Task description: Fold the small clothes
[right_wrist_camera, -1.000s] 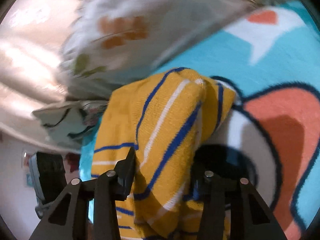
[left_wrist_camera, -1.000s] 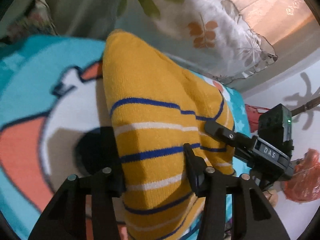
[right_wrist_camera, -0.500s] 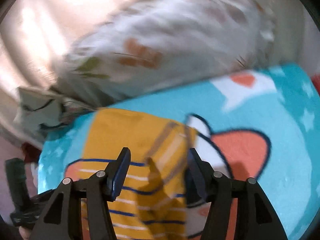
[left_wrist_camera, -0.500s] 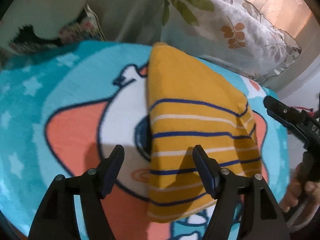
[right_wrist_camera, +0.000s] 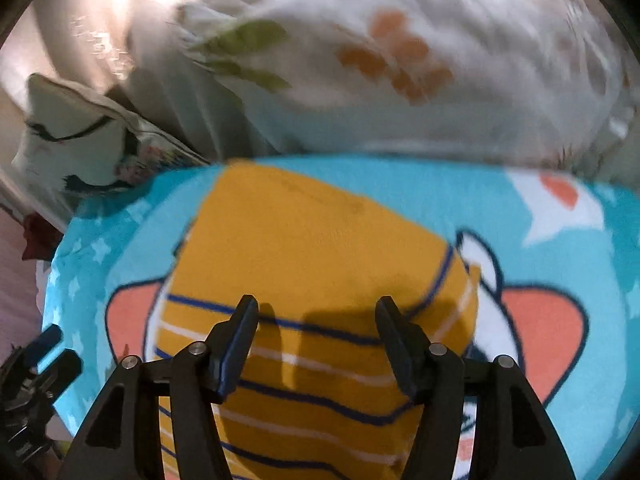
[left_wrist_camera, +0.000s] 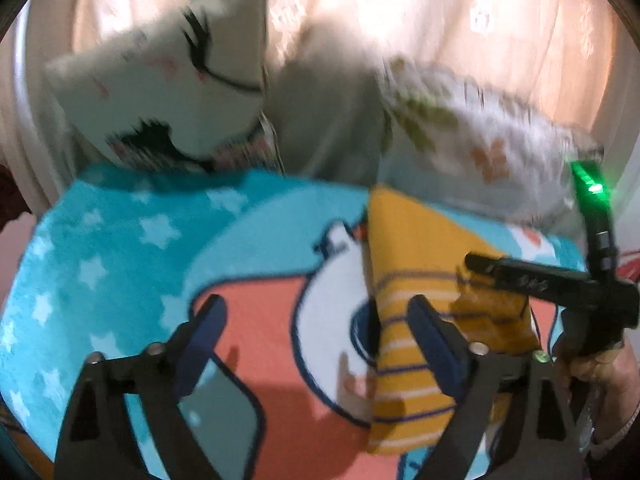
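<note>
1. A turquoise cartoon-print blanket (right_wrist_camera: 400,184) covers the surface, with pale curtains (left_wrist_camera: 400,20) behind.
2. The yellow striped garment (right_wrist_camera: 312,264) lies folded flat on the blanket's middle, its navy and white stripes toward the cameras.
3. The right gripper (right_wrist_camera: 316,316) hangs above the garment's striped end, fingers spread wide, nothing between them.
4. The left gripper (left_wrist_camera: 316,312) is likewise spread and empty; its right finger (left_wrist_camera: 432,340) overlaps the garment's left edge, though blur hides whether they touch.
5. A leaf-print pillow (right_wrist_camera: 400,80) and a cat-face cushion (left_wrist_camera: 180,92) lie beyond the blanket.
</note>
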`<state>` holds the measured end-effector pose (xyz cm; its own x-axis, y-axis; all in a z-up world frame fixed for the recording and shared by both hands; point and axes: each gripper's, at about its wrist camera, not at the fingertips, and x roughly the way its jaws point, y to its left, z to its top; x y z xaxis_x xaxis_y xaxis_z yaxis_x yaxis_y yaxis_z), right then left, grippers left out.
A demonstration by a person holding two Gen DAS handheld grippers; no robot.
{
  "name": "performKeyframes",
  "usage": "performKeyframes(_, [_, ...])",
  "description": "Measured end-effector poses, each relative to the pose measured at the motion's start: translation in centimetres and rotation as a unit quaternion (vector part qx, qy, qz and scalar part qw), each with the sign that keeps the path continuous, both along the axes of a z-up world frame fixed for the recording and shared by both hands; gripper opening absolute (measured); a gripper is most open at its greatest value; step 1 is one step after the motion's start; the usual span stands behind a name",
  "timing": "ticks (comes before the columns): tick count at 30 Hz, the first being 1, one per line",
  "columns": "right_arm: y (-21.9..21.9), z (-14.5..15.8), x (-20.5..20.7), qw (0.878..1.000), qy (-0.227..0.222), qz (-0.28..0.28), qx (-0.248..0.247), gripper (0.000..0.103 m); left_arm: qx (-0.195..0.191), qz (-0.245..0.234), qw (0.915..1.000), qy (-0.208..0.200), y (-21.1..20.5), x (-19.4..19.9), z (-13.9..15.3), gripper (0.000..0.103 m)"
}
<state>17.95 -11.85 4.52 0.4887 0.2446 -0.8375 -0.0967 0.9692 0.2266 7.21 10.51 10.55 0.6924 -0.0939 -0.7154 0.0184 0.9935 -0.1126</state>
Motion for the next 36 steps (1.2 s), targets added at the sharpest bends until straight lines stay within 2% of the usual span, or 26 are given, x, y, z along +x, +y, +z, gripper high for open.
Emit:
performKeyframes(3, [2.3, -0.9, 2.0, 1.0, 0.013, 0.02, -0.014, 0.066, -0.014, -0.004, 0.9999, -0.009, 0.5, 0.1, 0.6, 0.094])
performKeyframes(5, [3.5, -2.6, 3.6, 0.999, 0.034, 0.025, -0.023, 0.071, -0.021, -0.017, 0.9995, 0.017, 0.6, 0.4, 0.3, 0.094])
performKeyframes(7, [4.0, -3.4, 4.6, 0.999, 0.03, 0.027, -0.028, 0.084, -0.003, -0.015, 0.9987, 0.049, 0.4, 0.8, -0.5, 0.094])
performKeyframes(9, [4.7, -3.6, 5.1, 0.998, 0.034, 0.034, -0.044, 0.089, 0.013, -0.008, 0.9981, 0.06, 0.5, 0.8, -1.2, 0.094])
performKeyframes(11, [5.0, -3.0, 5.0, 0.997, 0.035, 0.036, -0.056, 0.088, 0.024, 0.0, 0.9969, 0.075, 0.6, 1.1, -1.8, 0.094])
performKeyframes(14, [4.1, -1.1, 3.1, 0.999, 0.011, 0.015, -0.03, 0.086, 0.023, 0.003, 0.9956, 0.091, 0.8, 1.6, -2.4, 0.094])
performKeyframes(16, [3.4, 0.1, 1.1, 0.999, -0.014, 0.005, -0.03, 0.085, 0.023, 0.0, 0.9951, 0.096, 0.8, 2.0, -2.7, 0.094])
performKeyframes(19, [2.4, 0.4, -1.7, 1.0, -0.021, -0.002, -0.018, 0.085, 0.022, -0.01, 0.9943, 0.104, 0.4, 2.5, -3.0, 0.094])
performKeyframes(23, [0.8, -2.4, -4.9, 0.999, 0.025, -0.024, -0.033, 0.084, 0.022, -0.028, 0.9928, 0.114, -0.4, 3.0, -3.6, 0.094])
performKeyframes(26, [-1.0, -3.2, -7.5, 0.998, 0.034, -0.049, -0.017, 0.084, 0.023, -0.04, 0.9914, 0.122, -0.7, 3.2, -4.1, 0.094])
performKeyframes(28, [-1.6, -3.6, -8.8, 0.996, 0.049, -0.063, -0.032, 0.084, 0.02, -0.049, 0.9898, 0.132, -0.9, 3.4, -4.6, 0.094])
performKeyframes(36, [-4.4, -6.4, -11.3, 0.986, 0.103, -0.132, 0.017, 0.084, 0.018, -0.072, 0.9856, 0.152, -1.8, 3.6, -6.0, 0.094])
